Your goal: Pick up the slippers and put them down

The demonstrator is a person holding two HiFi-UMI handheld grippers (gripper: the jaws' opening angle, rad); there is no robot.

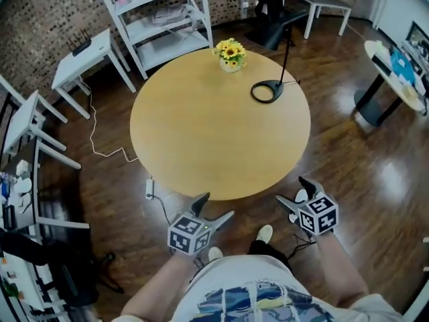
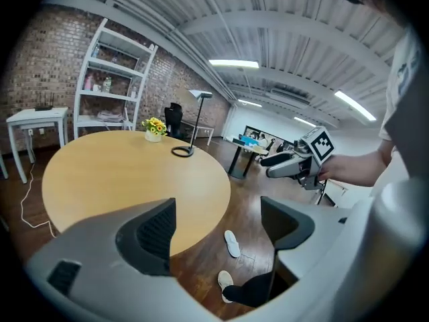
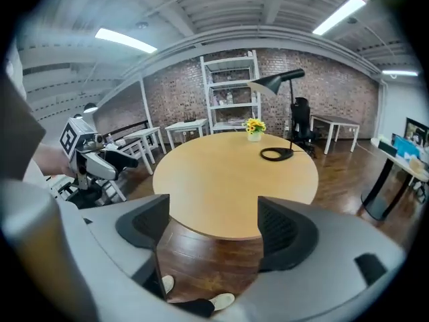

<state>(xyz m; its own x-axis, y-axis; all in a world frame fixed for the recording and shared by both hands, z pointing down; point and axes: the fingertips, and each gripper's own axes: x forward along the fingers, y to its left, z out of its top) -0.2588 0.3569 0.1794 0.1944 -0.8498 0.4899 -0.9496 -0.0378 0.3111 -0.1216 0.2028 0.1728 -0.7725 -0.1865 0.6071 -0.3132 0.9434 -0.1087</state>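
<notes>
While both grippers hang low by the near edge of the round table (image 1: pixel 201 133), neither has anything in its grasp.

- Left gripper (image 1: pixel 218 205): jaws spread wide, with only floor and table edge between them.
- Right gripper (image 1: pixel 289 188): jaws spread the same way, empty.
- Marker cubes: one on each gripper, two in all. They carry black-and-white square patterns, not letters.
- Slippers, left gripper view: one loose slipper (image 2: pixel 231 243), white, lies flat on the dark wood floor (image 1: pixel 375 180) just off the table edge.
- Nearer the camera, white footwear (image 2: pixel 224 280) sits on the person's foot below a black trouser leg. Shoe or slipper, cannot tell.
- Right gripper view shows two such white toes at the person's feet.
- On the table, far side: one pot of sunflowers (image 1: pixel 230 54) and one black lamp (image 1: pixel 276 84) with a ring base, near each other but apart.
- Behind the table: one white shelf unit (image 1: pixel 161 19). Print on its contents is too small to read.
</notes>
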